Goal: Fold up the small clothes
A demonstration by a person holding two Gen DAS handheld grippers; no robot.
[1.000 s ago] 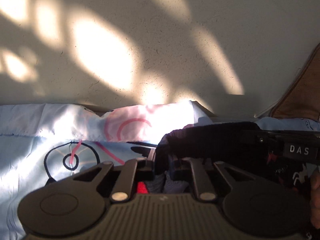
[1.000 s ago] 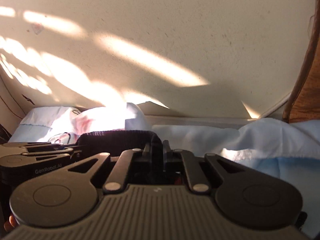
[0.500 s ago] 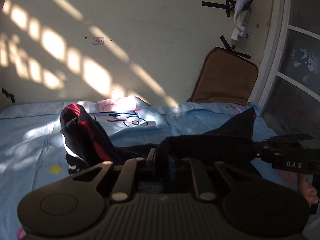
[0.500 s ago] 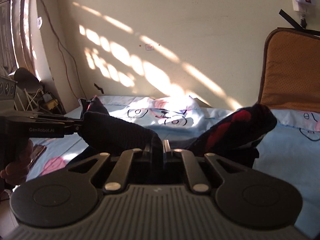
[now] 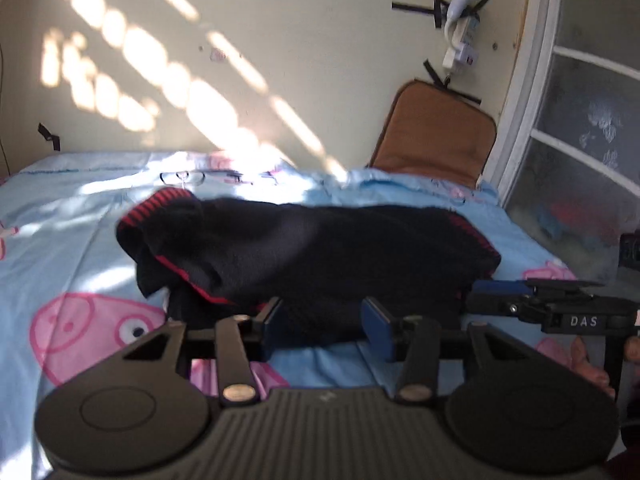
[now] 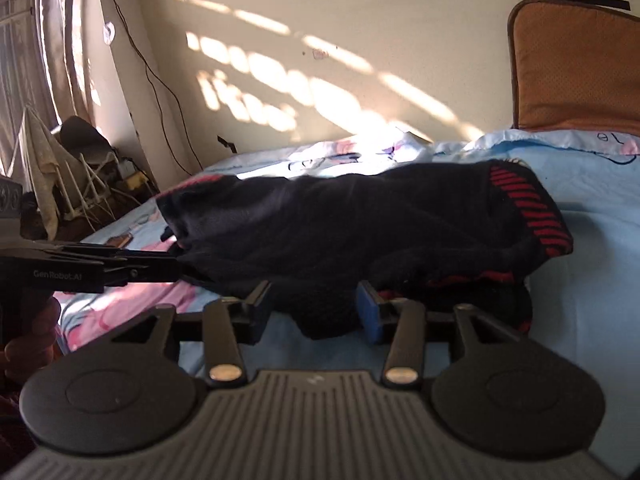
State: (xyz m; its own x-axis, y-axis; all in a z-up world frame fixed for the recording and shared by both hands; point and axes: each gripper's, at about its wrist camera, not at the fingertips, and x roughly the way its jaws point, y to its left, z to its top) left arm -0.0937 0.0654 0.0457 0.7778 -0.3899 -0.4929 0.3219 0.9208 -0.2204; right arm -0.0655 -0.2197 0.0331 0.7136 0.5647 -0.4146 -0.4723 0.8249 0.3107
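A small black knitted garment with red striped trim (image 5: pixel 304 252) lies folded in a low heap on the light blue cartoon-print bed sheet (image 5: pixel 60 240); it also shows in the right wrist view (image 6: pixel 360 224). My left gripper (image 5: pixel 322 326) is open, its blue-padded fingers apart at the garment's near edge, holding nothing. My right gripper (image 6: pixel 314 308) is open too, at the near edge further right. Each gripper shows in the other's view: the right one at the right (image 5: pixel 520 300), the left one at the left (image 6: pixel 160 266).
The bed runs back to a cream wall with sun patches. A brown cushion (image 5: pixel 432 136) leans on the wall at the back right. A window frame (image 5: pixel 576 120) stands to the right. A drying rack and cables (image 6: pixel 80 176) stand beside the bed on the left.
Both grippers were shut on the garment's edge, carried it back toward me over the rest, then opened and let go. The garment now lies folded on the sheet.
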